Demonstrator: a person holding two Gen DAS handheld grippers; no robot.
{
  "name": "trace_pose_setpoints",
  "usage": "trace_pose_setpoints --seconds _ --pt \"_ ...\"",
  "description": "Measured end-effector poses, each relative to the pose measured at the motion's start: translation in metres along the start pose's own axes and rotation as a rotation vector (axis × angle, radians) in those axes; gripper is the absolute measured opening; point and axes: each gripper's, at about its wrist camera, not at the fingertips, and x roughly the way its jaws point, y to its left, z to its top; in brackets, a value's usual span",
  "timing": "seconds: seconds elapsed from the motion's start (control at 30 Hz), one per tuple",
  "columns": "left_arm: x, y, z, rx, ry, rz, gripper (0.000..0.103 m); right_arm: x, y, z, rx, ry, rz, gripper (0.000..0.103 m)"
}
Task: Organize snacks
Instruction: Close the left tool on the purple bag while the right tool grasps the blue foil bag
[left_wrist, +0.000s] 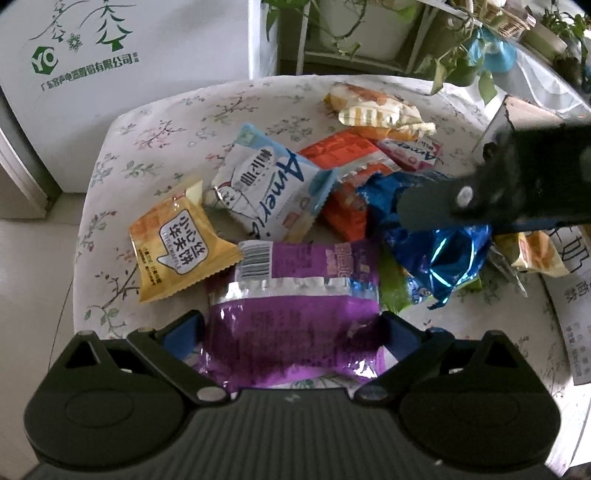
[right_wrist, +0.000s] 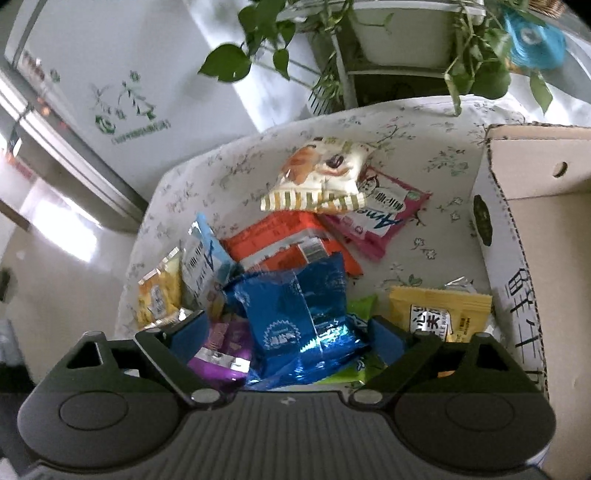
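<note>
Straddling the purple packet (left_wrist: 295, 325), my left hand-held gripper (left_wrist: 293, 332) has its blue pads against both edges of the wrapper; it appears clamped, though the foil bulges and hides the contact lines. My right hand-held gripper (right_wrist: 291, 332) brackets the blue foil bag (right_wrist: 299, 314) with jaws spread wide, one pad just clear of it, so no grip there. Both packets lie in the snack heap on the floral-covered bench (left_wrist: 155, 122), the cardboard box (right_wrist: 524, 206) standing to the right. Risks noted: the slick purple foil may slide from the pads on lifting; the yellow waffle packet (left_wrist: 177, 243) touches it and could drag off the bench edge; the two hand-held grippers work near each other and may collide.
</note>
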Motion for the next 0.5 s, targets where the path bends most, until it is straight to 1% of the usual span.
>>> trace_pose_setpoints --seconds 0.03,0.1,0.13,0.2,0.3,0.4,0.5 --pt "-0.001 0.001 0.000 -0.010 -0.004 -0.002 0.097 0.002 0.001 -0.001 -0.013 0.004 -0.015 0.091" --pt "-0.003 0.003 0.000 -0.026 -0.014 -0.007 0.093 0.006 0.002 -0.002 -0.023 0.013 -0.036 0.078" --pt "-0.004 0.003 0.000 -0.029 -0.019 -0.008 0.091 0.008 0.001 -0.002 -0.019 0.019 -0.035 0.074" --pt "-0.006 0.004 0.000 -0.029 -0.026 -0.008 0.086 0.009 -0.002 -0.003 -0.002 0.028 -0.017 0.071" --pt "-0.009 0.007 -0.001 -0.034 -0.034 -0.005 0.078 0.008 0.001 -0.005 -0.018 0.022 -0.020 0.068" --pt "-0.012 0.013 -0.001 -0.070 -0.037 -0.037 0.078 0.005 -0.001 -0.006 0.003 0.017 -0.012 0.066" --pt "-0.017 0.015 -0.004 -0.081 -0.042 -0.043 0.077 -0.001 -0.002 -0.005 0.015 -0.001 0.000 0.066"
